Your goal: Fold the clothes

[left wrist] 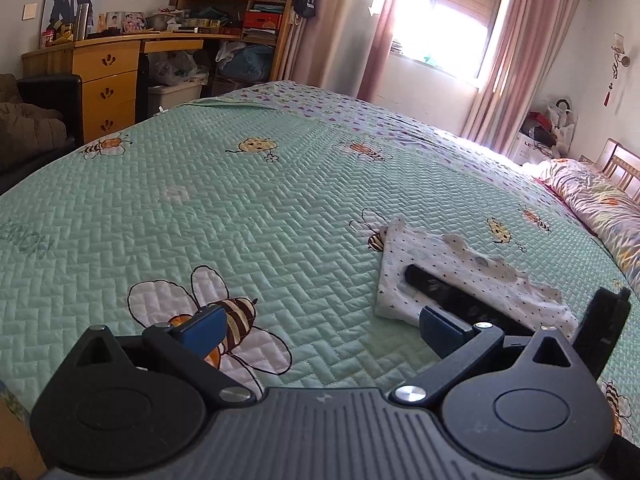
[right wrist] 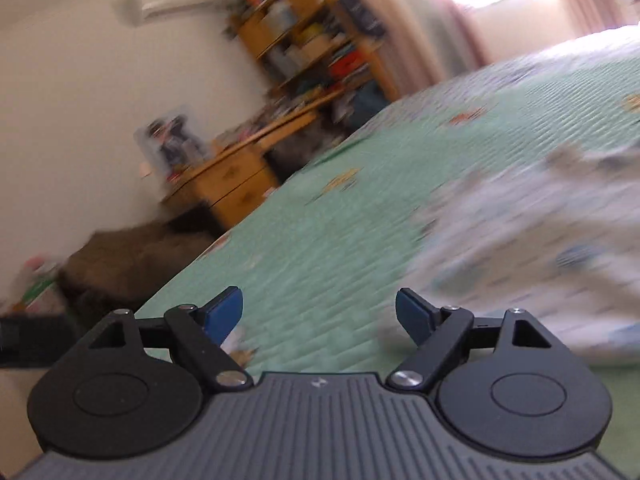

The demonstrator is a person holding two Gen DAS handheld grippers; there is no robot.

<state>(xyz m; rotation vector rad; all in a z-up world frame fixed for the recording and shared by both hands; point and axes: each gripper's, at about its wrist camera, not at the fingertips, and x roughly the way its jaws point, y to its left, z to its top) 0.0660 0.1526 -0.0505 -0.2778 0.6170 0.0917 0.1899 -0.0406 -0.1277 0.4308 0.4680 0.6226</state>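
Here the green bee-print quilt [left wrist: 280,200] covers the bed; near its right side a small white dotted garment [left wrist: 472,280] lies in a compact fold, seemingly finished. Left claw [left wrist: 324,326] and right claw [right wrist: 319,312] gape wide, empty.

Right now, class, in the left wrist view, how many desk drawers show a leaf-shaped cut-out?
3, stacked in the wooden desk at far left: top drawer, middle drawer below it, bottom drawer lowest. More may be hidden.
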